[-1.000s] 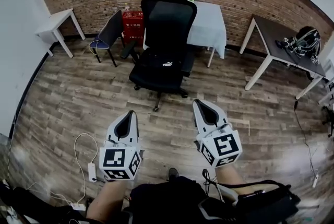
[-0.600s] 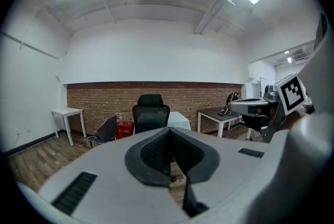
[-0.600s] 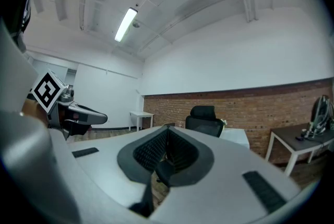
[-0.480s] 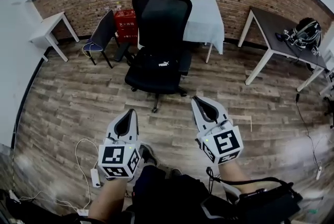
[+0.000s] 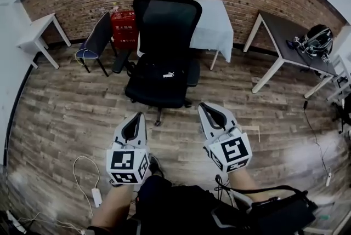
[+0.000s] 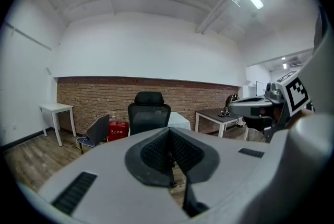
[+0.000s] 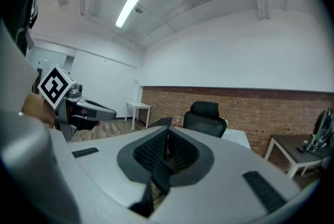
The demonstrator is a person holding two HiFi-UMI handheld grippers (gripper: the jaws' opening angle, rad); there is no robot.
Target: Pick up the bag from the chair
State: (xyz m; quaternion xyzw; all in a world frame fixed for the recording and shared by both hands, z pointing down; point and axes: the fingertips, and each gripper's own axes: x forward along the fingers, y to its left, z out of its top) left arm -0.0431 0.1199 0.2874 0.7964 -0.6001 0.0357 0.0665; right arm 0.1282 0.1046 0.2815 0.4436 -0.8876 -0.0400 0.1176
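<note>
A black office chair stands ahead on the wood floor. On its seat lies a black bag with a small white logo. My left gripper is shut and empty, short of the chair's front left. A little to the right of the seat's front, my right gripper is also shut and holds nothing. In the left gripper view the shut jaws point at the chair. The right gripper view shows its shut jaws below the chair. Neither gripper touches the bag.
Against the brick wall stand a white side table, a small dark chair, a red box and a white-draped table. A dark table with headgear is at right. Cables lie on the floor near left.
The chair and bag have come nearer and larger in the head view. Both grippers have moved forward toward the chair, still shut.
</note>
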